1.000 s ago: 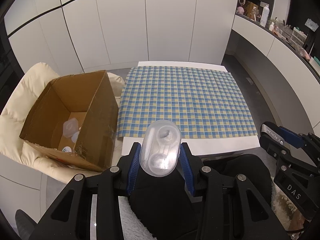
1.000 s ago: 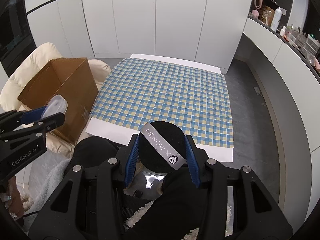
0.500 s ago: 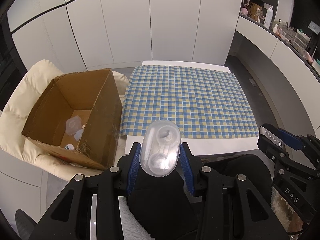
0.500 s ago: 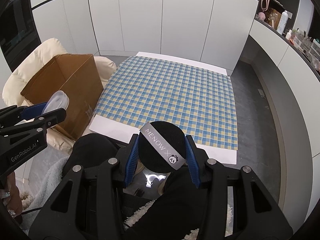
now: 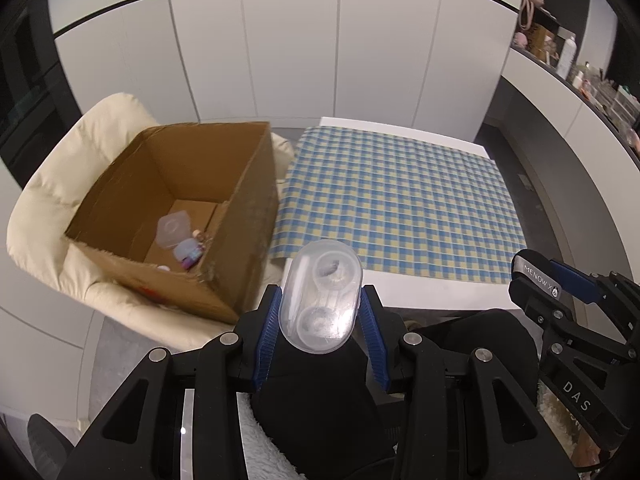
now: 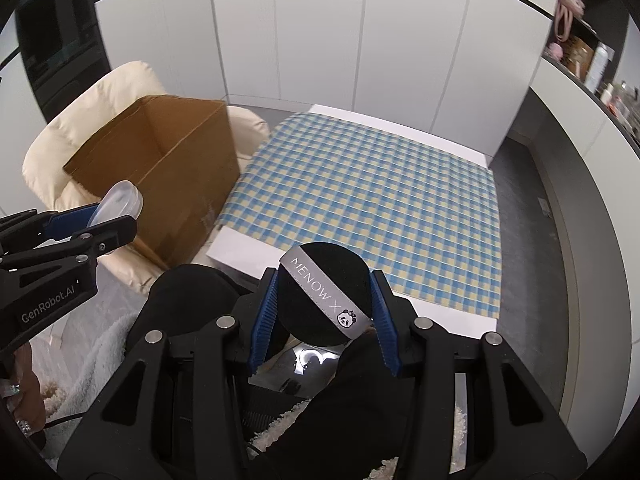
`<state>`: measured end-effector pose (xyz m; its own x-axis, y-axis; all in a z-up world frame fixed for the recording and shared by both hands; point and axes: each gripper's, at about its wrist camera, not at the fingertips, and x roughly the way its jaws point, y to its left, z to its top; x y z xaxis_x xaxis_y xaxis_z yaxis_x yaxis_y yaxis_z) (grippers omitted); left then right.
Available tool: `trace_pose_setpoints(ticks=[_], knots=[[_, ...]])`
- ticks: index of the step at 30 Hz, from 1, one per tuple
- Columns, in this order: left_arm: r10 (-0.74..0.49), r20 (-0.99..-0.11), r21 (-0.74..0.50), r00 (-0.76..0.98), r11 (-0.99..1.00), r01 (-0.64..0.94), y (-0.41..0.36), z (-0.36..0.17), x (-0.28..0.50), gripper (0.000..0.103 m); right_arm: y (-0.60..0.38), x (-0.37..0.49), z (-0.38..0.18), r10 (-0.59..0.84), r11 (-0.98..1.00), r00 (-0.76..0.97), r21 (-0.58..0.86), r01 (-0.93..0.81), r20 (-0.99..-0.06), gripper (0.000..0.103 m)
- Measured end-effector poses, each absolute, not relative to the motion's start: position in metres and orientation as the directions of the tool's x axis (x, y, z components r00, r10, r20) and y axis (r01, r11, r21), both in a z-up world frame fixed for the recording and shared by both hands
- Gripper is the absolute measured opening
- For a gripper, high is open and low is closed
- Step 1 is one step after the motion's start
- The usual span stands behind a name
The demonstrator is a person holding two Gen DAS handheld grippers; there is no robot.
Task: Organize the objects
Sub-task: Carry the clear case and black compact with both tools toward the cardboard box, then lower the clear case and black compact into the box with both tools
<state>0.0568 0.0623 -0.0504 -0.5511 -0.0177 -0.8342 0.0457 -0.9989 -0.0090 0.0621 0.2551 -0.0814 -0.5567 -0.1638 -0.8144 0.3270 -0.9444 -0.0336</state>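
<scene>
My left gripper (image 5: 320,312) is shut on a clear oval plastic case (image 5: 322,300) with two round wells; the case (image 6: 120,202) also shows at the left of the right wrist view. My right gripper (image 6: 324,300) is shut on a round black puff (image 6: 324,292) with a grey "MENOW X" ribbon; the puff (image 5: 534,276) shows edge-on at the right of the left wrist view. An open cardboard box (image 5: 192,204) sits on a cream padded chair (image 5: 52,200), left of both grippers. Inside it lie a clear lidded container (image 5: 172,230) and small pink and purple items (image 5: 188,252).
A low white table (image 5: 420,280) under a blue and yellow checked cloth (image 5: 392,204) lies ahead. White cabinet doors (image 5: 300,40) form the back wall. A cluttered counter (image 5: 580,76) runs along the right. A person's dark-clothed legs (image 6: 188,292) and a fuzzy white fabric (image 6: 96,344) are below the grippers.
Both grippers have swung left, so the box and chair sit nearer the centre and the box's inside shows more fully. Each grip is unchanged.
</scene>
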Motion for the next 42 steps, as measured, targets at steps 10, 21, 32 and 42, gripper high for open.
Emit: trace_pose_setpoints(ticks=[10, 21, 32, 42], knots=[[-0.071, -0.83, -0.015, -0.553, -0.989, 0.149, 0.019, -0.048, 0.076, 0.04, 0.207, 0.062, -0.083, -0.229, -0.902, -0.531, -0.027, 0.43, -0.816, 0.047], [-0.12, -0.826, -0.003, -0.551, -0.976, 0.218, -0.002, -0.045, 0.089, 0.04, 0.156, 0.076, -0.087, -0.294, -0.83, -0.495, -0.038, 0.557, -0.818, 0.047], [-0.134, -0.831, 0.003, -0.539, -0.972, 0.236, -0.006, -0.048, 0.083, 0.04, 0.139, 0.076, -0.088, -0.318, -0.792, -0.477, -0.047, 0.609, -0.819, 0.047], [-0.134, -0.841, -0.005, -0.524, -0.967, 0.255, -0.019, -0.057, 0.074, 0.04, 0.13, 0.067, -0.092, -0.329, -0.78, -0.454, -0.032, 0.625, -0.828, 0.047]])
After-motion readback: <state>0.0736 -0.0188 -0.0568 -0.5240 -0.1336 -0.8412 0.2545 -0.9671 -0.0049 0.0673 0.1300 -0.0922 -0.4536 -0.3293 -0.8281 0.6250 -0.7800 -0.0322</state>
